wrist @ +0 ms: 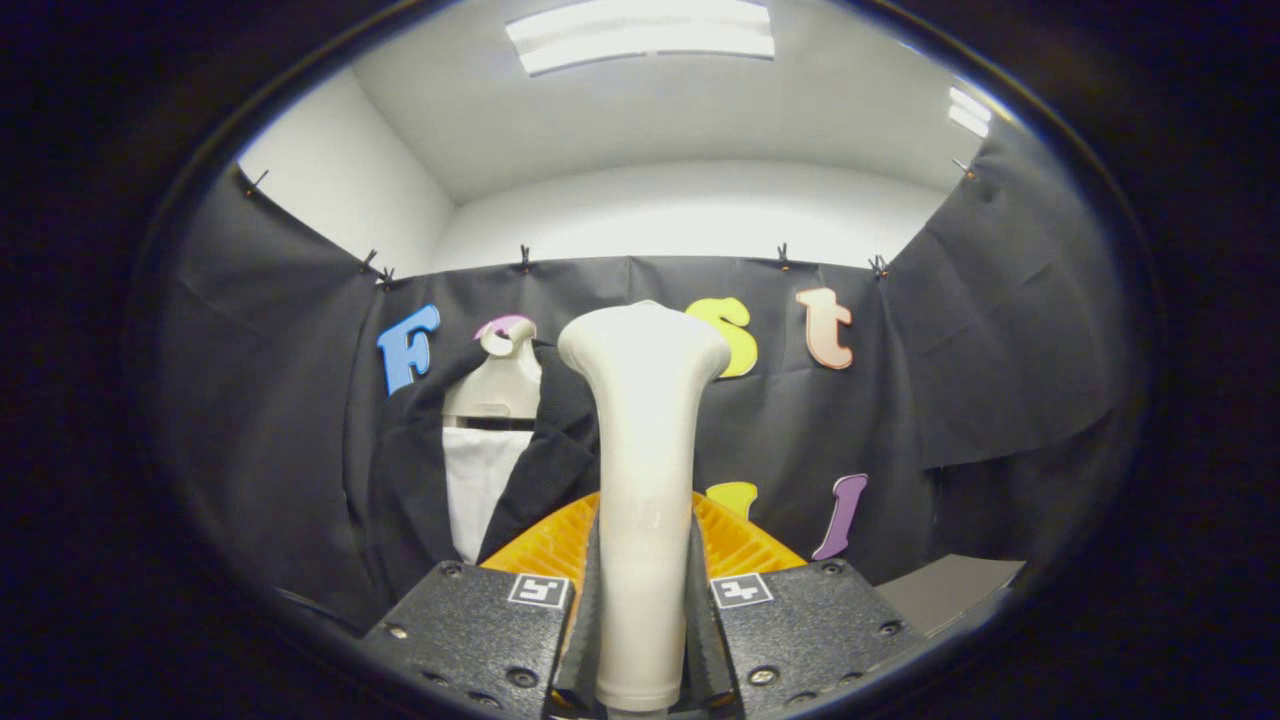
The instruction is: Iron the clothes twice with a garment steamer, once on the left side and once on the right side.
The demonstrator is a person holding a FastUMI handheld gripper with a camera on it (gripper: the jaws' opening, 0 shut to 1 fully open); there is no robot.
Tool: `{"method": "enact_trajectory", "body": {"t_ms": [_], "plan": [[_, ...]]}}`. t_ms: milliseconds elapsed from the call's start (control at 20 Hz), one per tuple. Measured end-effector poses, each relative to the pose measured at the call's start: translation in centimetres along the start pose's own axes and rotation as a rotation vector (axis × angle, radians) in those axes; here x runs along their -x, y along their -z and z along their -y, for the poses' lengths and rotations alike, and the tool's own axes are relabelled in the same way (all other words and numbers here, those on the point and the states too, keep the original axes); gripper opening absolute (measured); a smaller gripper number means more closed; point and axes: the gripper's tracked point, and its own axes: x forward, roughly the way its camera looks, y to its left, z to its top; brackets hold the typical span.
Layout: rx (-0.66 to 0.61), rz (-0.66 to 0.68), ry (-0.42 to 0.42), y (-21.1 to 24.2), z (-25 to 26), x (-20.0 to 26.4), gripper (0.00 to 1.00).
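Two passes to go by the look of it: the claw (pixel 643 600) is clamped on the garment steamer (pixel 642 480), held upright, head up top. The dark jacket (pixel 545 470) hangs on a hanger (pixel 497 385) beyond the fingers, off left. Next move, I'd guess: swing the head over to it.

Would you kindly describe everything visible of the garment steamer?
The garment steamer is a smooth, glossy cream-white plastic wand: a long handle widening into a flared, rounded head on top. It stands upright between the fingers of the gripper, which press on its handle from both sides. Its head rises in front of the booth wall, beside the hanging dark jacket.
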Motion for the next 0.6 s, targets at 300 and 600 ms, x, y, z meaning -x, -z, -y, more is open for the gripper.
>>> {"method": "enact_trajectory", "body": {"t_ms": [300, 600], "plan": [[0.015, -0.067, -0.058, 4.2, -1.7, -0.2, 0.38], [0.041, -0.124, -0.09, 8.1, -2.4, 1.8, 0.38]]}}
